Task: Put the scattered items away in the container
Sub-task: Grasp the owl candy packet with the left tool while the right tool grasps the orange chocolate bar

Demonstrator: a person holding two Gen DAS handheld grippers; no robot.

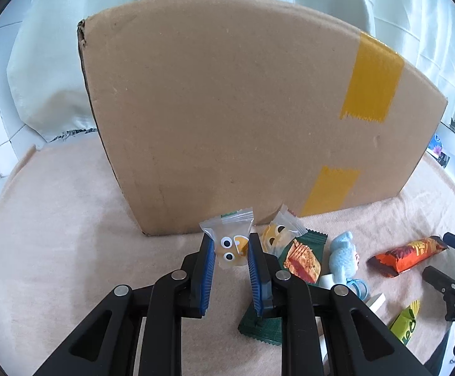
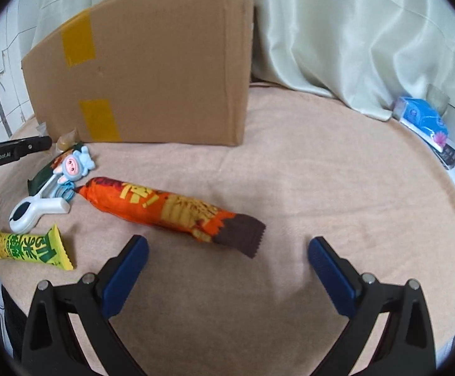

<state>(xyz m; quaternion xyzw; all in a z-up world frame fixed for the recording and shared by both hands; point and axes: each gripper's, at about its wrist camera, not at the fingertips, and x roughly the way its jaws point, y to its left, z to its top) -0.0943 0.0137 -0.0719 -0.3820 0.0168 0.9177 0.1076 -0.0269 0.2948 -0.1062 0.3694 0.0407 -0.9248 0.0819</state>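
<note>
Left gripper (image 1: 230, 250) clamps googly-eyed candy packet (image 1: 232, 244); right gripper (image 2: 227, 250) gapes wide, empty. Next: lift packet over cardboard box (image 1: 227, 109) ahead.

Left hand-held gripper (image 1: 230, 250) pinches a clear candy packet (image 1: 231, 240) before the cardboard box (image 1: 227, 109).

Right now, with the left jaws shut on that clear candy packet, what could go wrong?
1. The clear googly-eyed candy packet is pinched by thin, slick film; it may slip during the lift.
2. The tall brown cardboard box stands close ahead; the packet could hit its wall.
3. The open right gripper may nudge the orange snack wrapper.
</note>
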